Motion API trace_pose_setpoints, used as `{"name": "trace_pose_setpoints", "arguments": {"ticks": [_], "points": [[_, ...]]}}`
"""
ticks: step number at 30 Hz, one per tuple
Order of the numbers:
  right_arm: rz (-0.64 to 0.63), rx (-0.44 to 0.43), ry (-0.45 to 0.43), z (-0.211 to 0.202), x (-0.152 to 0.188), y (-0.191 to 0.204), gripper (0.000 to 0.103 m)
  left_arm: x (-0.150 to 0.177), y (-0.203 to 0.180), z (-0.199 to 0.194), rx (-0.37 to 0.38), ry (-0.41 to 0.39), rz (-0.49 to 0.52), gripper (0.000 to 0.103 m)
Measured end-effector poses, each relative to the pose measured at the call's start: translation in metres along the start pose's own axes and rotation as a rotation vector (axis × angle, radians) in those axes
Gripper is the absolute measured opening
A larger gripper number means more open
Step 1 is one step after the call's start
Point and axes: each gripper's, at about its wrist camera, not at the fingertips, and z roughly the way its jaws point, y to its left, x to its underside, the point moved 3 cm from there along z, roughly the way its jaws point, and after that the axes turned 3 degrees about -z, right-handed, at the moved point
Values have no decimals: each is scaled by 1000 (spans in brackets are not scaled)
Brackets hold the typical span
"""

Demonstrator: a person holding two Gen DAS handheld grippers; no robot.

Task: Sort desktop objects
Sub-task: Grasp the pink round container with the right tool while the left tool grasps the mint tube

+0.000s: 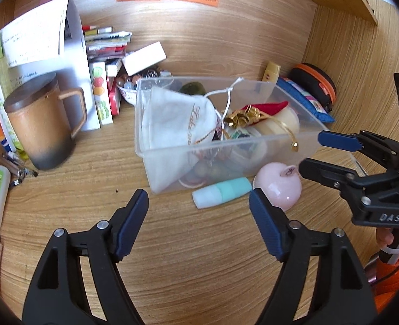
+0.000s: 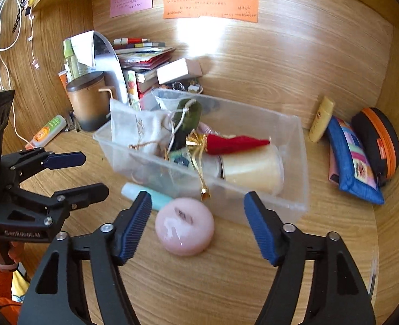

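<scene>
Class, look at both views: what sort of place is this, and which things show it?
Probably a wooden study desk alcove at home or in a dorm: handwritten sticky notes on the back wall, stacked books beside a lidded mug, and a clear plastic box of keepsakes.

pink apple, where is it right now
The pink apple sits on the desk just outside the clear bin's front wall, beside the teal bottle, ahead of the open right gripper.
</scene>
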Motion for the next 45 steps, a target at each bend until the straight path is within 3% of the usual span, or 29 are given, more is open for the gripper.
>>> {"name": "trace_pose_setpoints", "arguments": {"ticks": [2,11,19,23,27,29,36,45], "points": [[8,-7,8,1,5,-1,71,3,1,4,-2,15,-11,86],[59,-63,137,38,26,-3,71,12,4,19,-3,79,-25,87],[28,-86,175,55,28,8,71,16,2,27,1,112,-22,87],[23,-66,205,62,28,9,71,16,4,34,-9,138,-37,92],[28,-78,212,65,29,8,69,13,5,38,-6,149,-61,92],[26,-92,209,65,31,7,60,12,5,40,-10,153,-68,92],[34,-102,190,56,34,-1,60,10,-2,44,2,169,-86,92],[32,-96,116,29,37,-26,60,6,-18,60,-90,193,-85,94]]}}
